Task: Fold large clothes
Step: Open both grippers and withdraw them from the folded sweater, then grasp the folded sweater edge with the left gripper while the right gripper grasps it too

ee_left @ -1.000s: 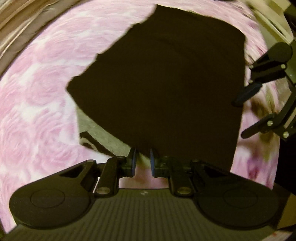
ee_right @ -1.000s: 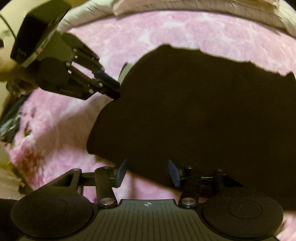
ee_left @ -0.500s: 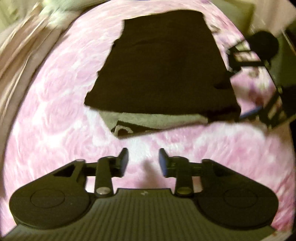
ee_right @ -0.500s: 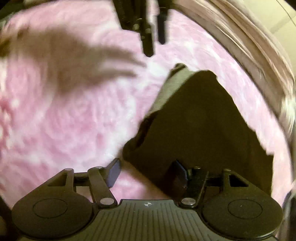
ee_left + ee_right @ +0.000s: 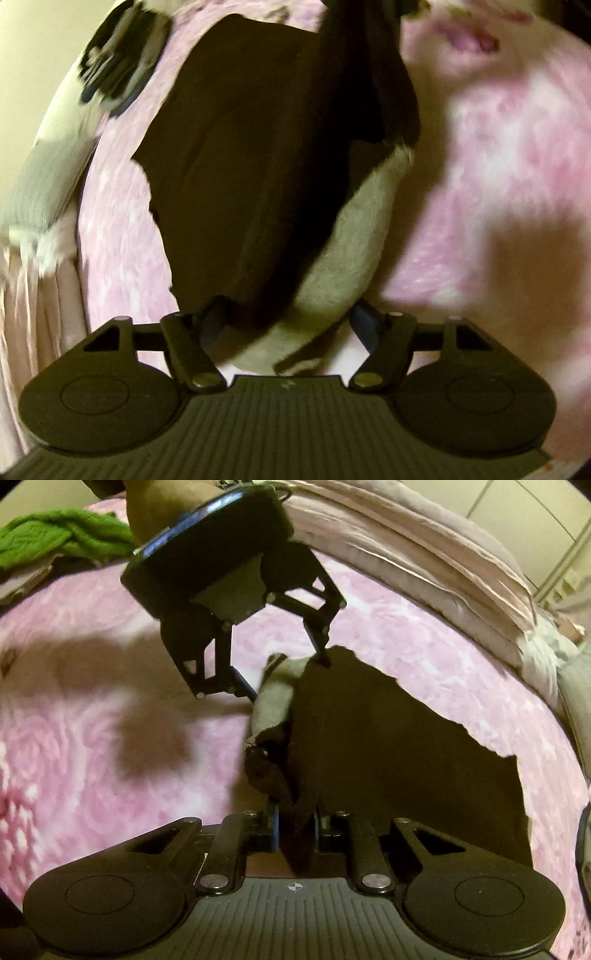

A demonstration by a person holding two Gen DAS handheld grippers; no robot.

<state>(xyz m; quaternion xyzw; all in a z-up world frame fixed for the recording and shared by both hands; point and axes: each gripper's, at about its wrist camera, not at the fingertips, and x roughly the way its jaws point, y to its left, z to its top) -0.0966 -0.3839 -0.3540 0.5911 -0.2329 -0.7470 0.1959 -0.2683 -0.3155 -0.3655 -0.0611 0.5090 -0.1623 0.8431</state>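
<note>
A black garment [image 5: 388, 746] with a grey lining [image 5: 273, 701] lies folded on a pink rose-patterned blanket [image 5: 92, 738]. My right gripper [image 5: 296, 825] is closing, and its pads pinch the garment's near black edge, which bunches up between them. My left gripper [image 5: 284, 672] hangs over the far grey-lined corner, one fingertip touching the black cloth. In the left wrist view my left gripper [image 5: 288, 325] is opening, its jaws wide apart. The garment [image 5: 258, 166] and its grey lining [image 5: 343, 266] lie between the fingers, and the pads do not press on them.
A green knitted garment [image 5: 55, 535] lies at the back left of the bed. Folded pale bedding [image 5: 424, 554] is stacked along the far edge. A grey ribbed cloth [image 5: 40, 184] and a blurred black object [image 5: 118, 62] sit at the blanket's left border.
The left gripper rolled, spread its jaws wider and came down around the grey-lined corner. The right gripper moved to the garment's edge and closed on it.
</note>
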